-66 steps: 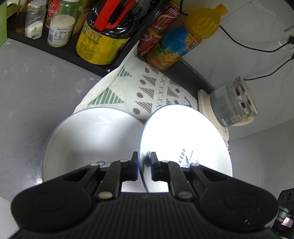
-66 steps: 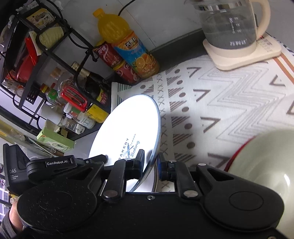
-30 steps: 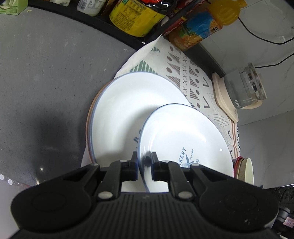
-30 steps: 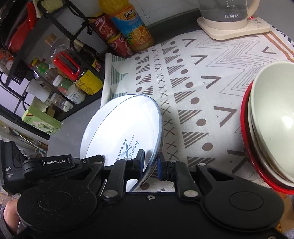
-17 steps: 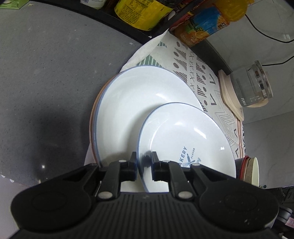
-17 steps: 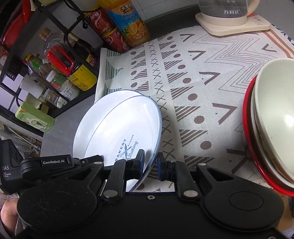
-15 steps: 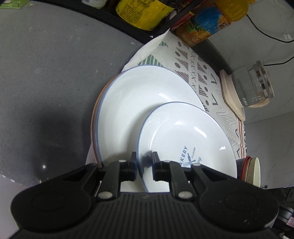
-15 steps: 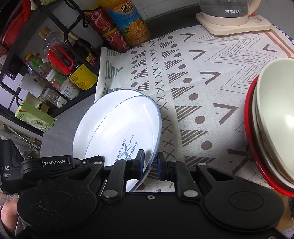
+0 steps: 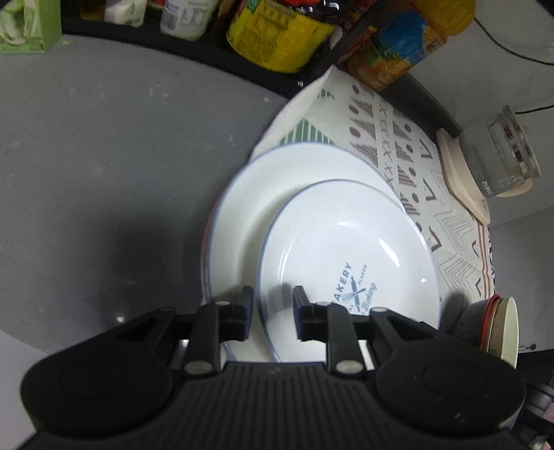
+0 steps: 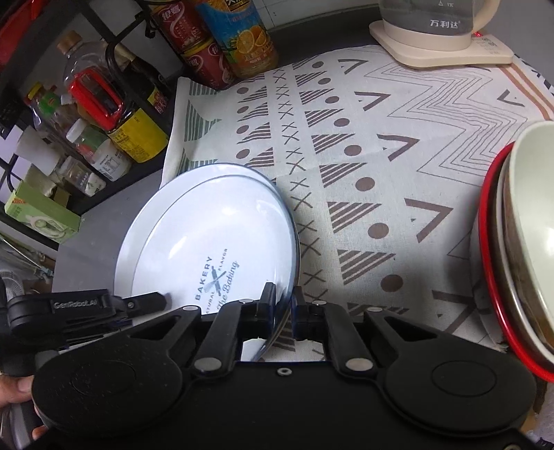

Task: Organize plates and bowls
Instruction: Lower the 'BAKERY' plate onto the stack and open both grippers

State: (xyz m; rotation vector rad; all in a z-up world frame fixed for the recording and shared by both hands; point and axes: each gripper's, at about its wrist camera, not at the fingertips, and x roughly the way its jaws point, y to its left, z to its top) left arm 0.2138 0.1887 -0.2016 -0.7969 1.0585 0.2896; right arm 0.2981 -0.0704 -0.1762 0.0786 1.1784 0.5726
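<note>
Left gripper (image 9: pixel 270 313): we see its jaws parted around the near rim of the small plate (image 9: pixel 349 266), with a gap on both sides. Half a second ago they pinched that rim.
Right gripper (image 10: pixel 283 313): we see it clamped on the opposite rim of the small plate (image 10: pixel 221 249), as in the earlier frames.
Small plate: we find it lying inside the large plate (image 9: pixel 263 194), lower and flatter than 2.2 s ago, when it stood tilted above it. Its "BAKERY" print faces up.
Large plate: we see it (image 10: pixel 152 214) resting partly on the patterned cloth (image 10: pixel 363 166) and partly on the grey counter (image 9: pixel 104 145); a reddish rim shows under its left edge.
Bowl stack (image 10: pixel 519 242): we find a cream bowl nested in a red-rimmed one at the right, well apart from the plates.
Background: we note the kettle (image 10: pixel 436 24) on its base at the far edge of the cloth, and the juice bottle (image 10: pixel 242 38) beside the bottle rack (image 10: pixel 104 104).
</note>
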